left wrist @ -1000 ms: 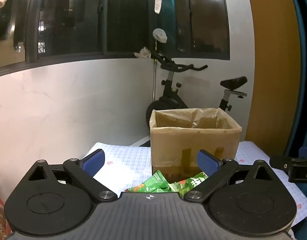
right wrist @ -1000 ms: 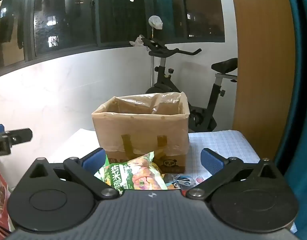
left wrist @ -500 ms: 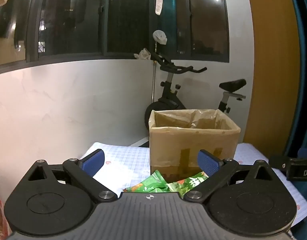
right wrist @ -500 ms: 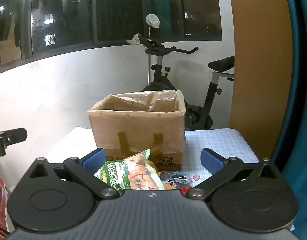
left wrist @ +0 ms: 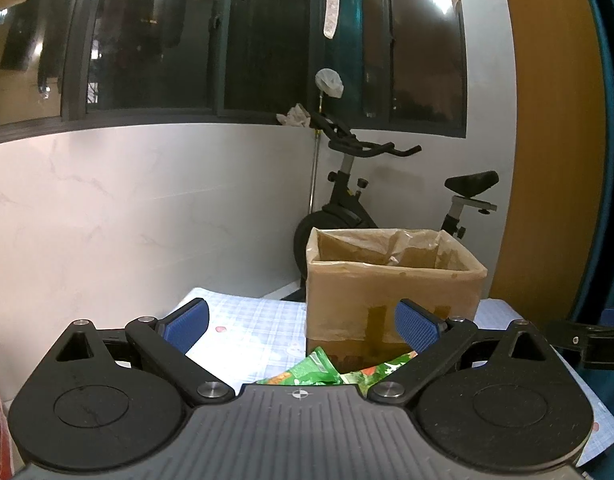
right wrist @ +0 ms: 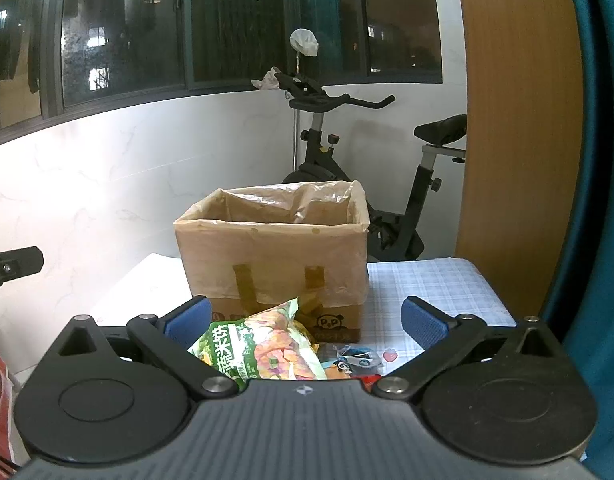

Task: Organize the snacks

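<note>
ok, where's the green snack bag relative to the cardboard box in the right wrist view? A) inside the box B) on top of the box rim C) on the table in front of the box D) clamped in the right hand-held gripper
C: the green snack bag lies on the table in front of the cardboard box, between the open fingers of the right hand-held gripper, which do not clamp it.

The green snack bag (right wrist: 263,350) bears large white Chinese characters; the cardboard box (right wrist: 273,264) shows a small panda logo lettered "P&P".

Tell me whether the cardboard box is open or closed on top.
Open. The cardboard box stands upright on the table, no flaps over the top, a plastic liner folded over its rim.
</note>
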`<state>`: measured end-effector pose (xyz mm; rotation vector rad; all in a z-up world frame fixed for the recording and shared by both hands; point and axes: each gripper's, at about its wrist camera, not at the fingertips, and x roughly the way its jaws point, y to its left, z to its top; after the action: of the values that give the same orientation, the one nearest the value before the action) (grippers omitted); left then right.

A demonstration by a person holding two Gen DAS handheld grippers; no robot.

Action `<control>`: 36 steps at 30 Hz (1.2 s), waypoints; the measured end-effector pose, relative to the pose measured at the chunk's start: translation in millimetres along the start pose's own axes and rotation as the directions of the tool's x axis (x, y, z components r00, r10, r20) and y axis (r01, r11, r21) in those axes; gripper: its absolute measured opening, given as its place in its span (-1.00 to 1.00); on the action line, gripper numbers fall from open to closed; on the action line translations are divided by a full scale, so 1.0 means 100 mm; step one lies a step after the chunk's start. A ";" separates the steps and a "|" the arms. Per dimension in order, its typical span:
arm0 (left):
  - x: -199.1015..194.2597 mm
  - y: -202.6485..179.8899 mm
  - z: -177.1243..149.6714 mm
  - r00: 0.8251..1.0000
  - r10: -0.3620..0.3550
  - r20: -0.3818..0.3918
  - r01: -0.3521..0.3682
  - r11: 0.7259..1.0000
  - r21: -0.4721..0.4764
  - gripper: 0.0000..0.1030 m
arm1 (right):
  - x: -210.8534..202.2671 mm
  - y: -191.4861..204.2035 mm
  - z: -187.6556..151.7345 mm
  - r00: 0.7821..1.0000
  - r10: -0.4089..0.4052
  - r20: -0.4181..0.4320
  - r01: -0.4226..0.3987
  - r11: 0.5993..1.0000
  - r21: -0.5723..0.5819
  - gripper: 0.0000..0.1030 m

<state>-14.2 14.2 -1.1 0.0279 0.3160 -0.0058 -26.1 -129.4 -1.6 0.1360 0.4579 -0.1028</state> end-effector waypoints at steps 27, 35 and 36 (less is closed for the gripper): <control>0.03 0.01 -0.02 1.000 -0.010 -0.012 0.010 1.000 -0.005 0.95 | -0.04 0.00 0.04 1.000 -0.007 0.003 0.007 1.000 -0.001 1.00; 0.03 0.01 -0.02 1.000 -0.013 -0.012 0.013 1.000 -0.003 0.95 | -0.04 -0.01 0.04 1.000 -0.007 0.004 0.007 1.000 0.001 1.00; 0.03 0.01 -0.02 1.000 -0.013 -0.012 0.013 1.000 -0.002 0.95 | -0.04 0.00 0.04 1.000 -0.006 0.003 0.006 1.000 0.001 1.00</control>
<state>-12.0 14.8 -3.8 0.0235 0.3279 -0.0183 -28.2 -130.2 3.8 0.1357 0.4548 -0.1088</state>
